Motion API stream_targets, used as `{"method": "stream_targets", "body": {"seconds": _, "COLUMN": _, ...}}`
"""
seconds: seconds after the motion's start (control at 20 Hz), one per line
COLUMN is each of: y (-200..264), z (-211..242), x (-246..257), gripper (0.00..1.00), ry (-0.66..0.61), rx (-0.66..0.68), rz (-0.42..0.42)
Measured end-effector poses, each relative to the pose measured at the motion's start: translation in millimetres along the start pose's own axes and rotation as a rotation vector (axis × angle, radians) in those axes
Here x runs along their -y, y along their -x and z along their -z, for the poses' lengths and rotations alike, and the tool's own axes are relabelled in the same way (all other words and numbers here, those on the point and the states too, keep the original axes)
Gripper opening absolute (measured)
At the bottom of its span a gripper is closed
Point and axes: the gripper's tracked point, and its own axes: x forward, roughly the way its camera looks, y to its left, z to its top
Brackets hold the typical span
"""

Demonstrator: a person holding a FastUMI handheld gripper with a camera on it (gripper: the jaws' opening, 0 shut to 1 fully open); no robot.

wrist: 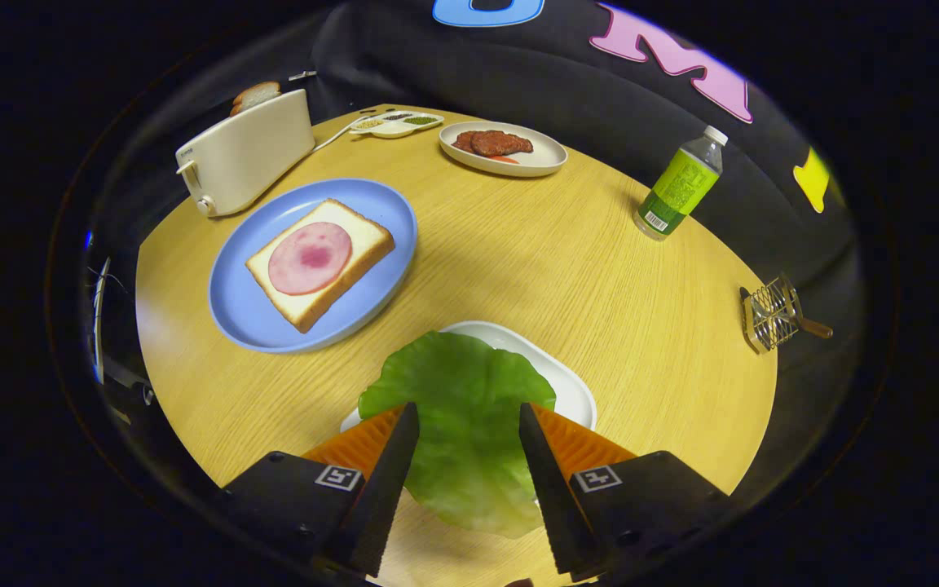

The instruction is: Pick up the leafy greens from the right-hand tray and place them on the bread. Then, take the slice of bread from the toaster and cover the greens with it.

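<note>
Tool (468, 420) hanging open, fingers straddling the leafy greens (461, 408) lying over the white tray (571, 387).

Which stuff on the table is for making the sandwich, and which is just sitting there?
For the job:
lettuce leaf on the white tray, between the open gripper's fingers
bread with ham on the blue plate
toaster with a bread slice in it

Just sitting there:
plate of meat
bottle
small dish of seasonings
wire tool
</note>
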Motion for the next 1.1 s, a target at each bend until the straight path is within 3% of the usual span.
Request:
{"method": "stream_targets", "body": {"seconds": 0.15, "y": -4, "z": 7, "x": -5, "gripper": 0.76, "ry": -0.040, "rx": -0.039, "rz": -0.044}}
{"method": "stream_targets", "body": {"seconds": 0.35, "y": -4, "z": 8, "x": -13, "gripper": 0.51, "ry": -0.093, "rx": -0.067, "rz": -0.084}}
{"method": "stream_targets", "body": {"seconds": 0.4, "y": -5, "z": 7, "x": -15, "gripper": 0.35, "ry": -0.079, "rx": -0.067, "rz": -0.084}}
{"method": "stream_targets", "body": {"seconds": 0.5, "y": -3, "z": 6, "x": -17, "gripper": 0.16, "ry": -0.045, "rx": -0.068, "rz": -0.081}}
{"method": "stream_targets", "body": {"seconds": 0.6, "y": -5, "z": 5, "x": -17, "gripper": 0.07, "ry": -0.031, "rx": -0.067, "rz": -0.074}}
{"method": "stream_targets", "body": {"seconds": 1.1, "y": 51, "z": -37, "x": -4, "gripper": 0.05, "ry": -0.150, "rx": 0.084, "rz": -0.071}}
